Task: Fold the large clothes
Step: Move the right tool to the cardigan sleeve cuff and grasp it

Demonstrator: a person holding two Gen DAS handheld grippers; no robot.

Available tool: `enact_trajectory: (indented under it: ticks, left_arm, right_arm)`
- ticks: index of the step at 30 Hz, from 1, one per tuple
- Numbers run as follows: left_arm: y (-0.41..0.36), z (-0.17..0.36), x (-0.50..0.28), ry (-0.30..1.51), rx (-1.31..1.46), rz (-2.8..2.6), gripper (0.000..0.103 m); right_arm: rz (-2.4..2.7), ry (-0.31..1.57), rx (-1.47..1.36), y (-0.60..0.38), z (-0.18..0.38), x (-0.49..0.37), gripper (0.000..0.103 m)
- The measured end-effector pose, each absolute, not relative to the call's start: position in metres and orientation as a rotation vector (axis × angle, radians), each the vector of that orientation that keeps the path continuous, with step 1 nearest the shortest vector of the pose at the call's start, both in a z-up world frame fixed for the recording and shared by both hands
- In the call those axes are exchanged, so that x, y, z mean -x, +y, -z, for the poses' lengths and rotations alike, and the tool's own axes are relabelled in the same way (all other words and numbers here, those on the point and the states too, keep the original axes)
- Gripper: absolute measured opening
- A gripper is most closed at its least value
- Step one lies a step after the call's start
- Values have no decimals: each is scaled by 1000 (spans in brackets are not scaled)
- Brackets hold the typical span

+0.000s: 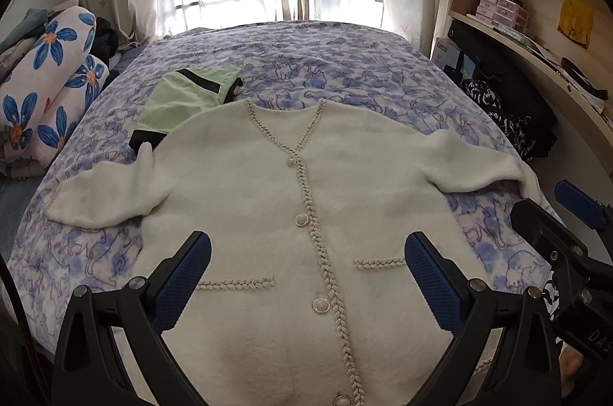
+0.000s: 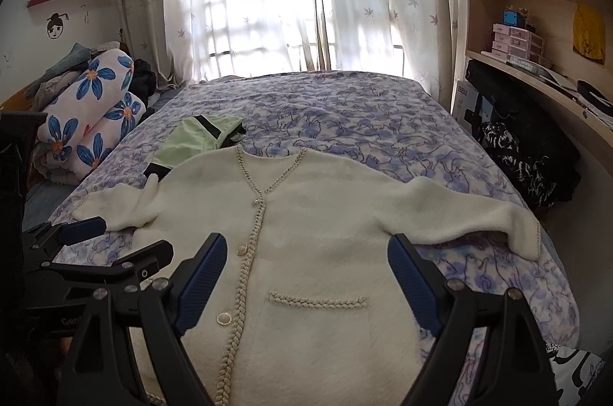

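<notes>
The cream fluffy buttoned cardigan (image 1: 306, 214) is spread flat, unfolded; left gripper (image 1: 306, 275) and right gripper (image 2: 306, 275) are held wide open, empty. A sleeve likely needs grasping next.

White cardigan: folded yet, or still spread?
Spread. The white cardigan lies flat, front up, on the bed, both sleeves out sideways; both grippers open above it.
</notes>
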State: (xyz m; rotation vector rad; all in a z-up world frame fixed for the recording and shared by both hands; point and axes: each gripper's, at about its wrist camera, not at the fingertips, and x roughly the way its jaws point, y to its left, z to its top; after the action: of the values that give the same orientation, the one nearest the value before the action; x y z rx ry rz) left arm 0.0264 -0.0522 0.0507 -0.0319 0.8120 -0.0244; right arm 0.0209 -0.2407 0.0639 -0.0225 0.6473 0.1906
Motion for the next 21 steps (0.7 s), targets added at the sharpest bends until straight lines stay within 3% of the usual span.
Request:
enact_trajectory:
  ticks: [9,21]
  left_arm:
    - [-100,-71,-49,675,-68,141,100]
    - [-176,-70,-126,719,-75,272,100]
  right_arm:
    - [-160,684,-56,-290,-79,-53,87]
    - [11,733,-183,-400,-80,-106,86]
